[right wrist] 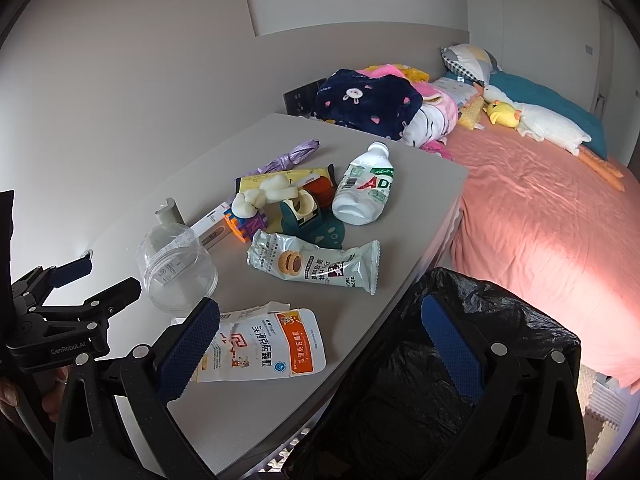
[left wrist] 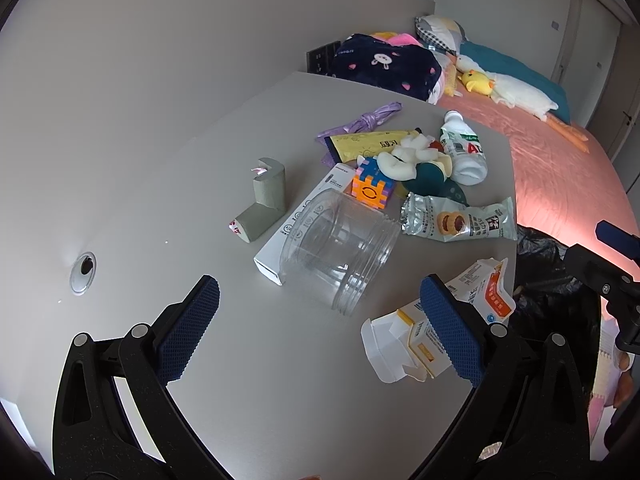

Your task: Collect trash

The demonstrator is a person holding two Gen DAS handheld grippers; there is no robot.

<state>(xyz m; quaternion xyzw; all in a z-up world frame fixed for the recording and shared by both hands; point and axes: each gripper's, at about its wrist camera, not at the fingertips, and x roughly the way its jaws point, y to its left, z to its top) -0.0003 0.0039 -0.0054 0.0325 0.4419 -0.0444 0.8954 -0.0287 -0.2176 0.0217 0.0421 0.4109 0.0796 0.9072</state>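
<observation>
Left wrist view shows the left gripper (left wrist: 320, 328) above the grey table (left wrist: 160, 168), its jaws wide apart and holding nothing. Between the blue pads, toward 12 o'clock, a clear plastic jar (left wrist: 340, 244) lies on its side, resting partly on a white box (left wrist: 296, 224). At 3 o'clock of the jar lies a cookie wrapper (left wrist: 460, 220), and at about 5 o'clock a torn white and orange packet (left wrist: 484, 292) with a flattened small carton (left wrist: 400, 344) just beside it, partly behind the right pad. A white drink bottle (left wrist: 464, 148) lies farther away at 1 o'clock, near the pile of toys.

Right wrist view shows the right gripper (right wrist: 320, 344), also wide open and empty, at the table edge. The black trash bag (right wrist: 440, 380) stands open at 4 o'clock, just beside the table. The torn packet (right wrist: 264, 344) lies next to the left pad. Behind is a bed with a pink sheet (right wrist: 540, 220).
</observation>
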